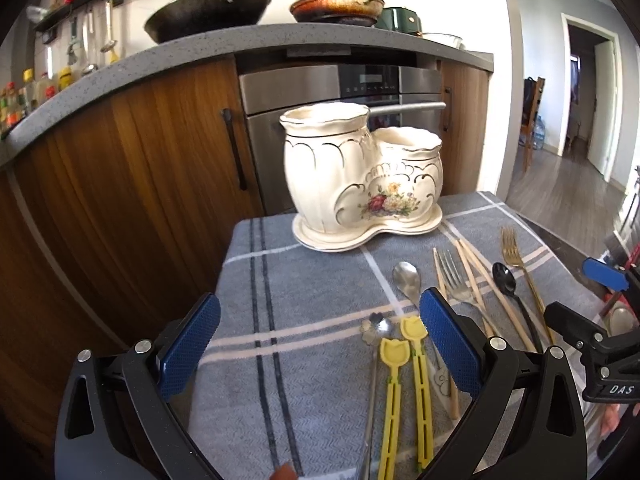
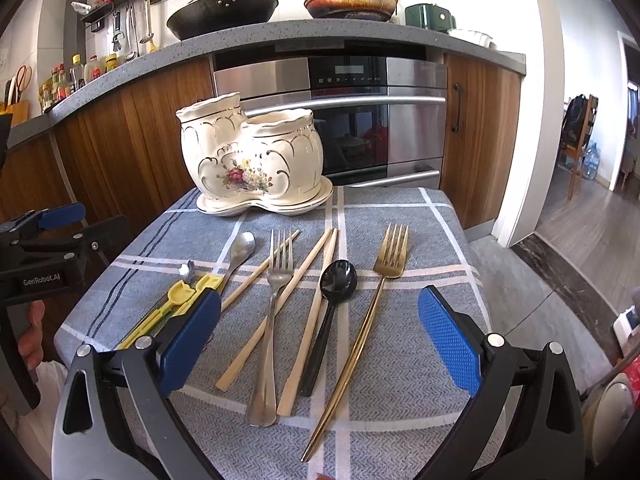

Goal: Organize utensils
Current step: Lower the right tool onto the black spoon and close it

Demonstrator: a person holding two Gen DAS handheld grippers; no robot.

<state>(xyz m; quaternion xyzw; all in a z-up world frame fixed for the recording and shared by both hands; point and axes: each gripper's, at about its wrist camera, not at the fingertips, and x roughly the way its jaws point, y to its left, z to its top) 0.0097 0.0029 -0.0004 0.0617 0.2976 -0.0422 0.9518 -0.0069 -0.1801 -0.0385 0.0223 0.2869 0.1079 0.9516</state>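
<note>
While both claws (image 1: 320,344) (image 2: 320,336) gape empty, cutlery lies on a checked cloth (image 2: 400,360) before wooden cabinets (image 2: 132,140)

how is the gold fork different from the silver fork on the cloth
The gold fork has a thin, rod-like handle, while the silver fork has a handle that flares wide and rounded at its end. The gold fork lies slanted, rightmost in the row; the silver fork lies nearly straight, between wooden chopsticks. Both lie flat on the checked cloth with tines toward the ceramic holder.
</note>
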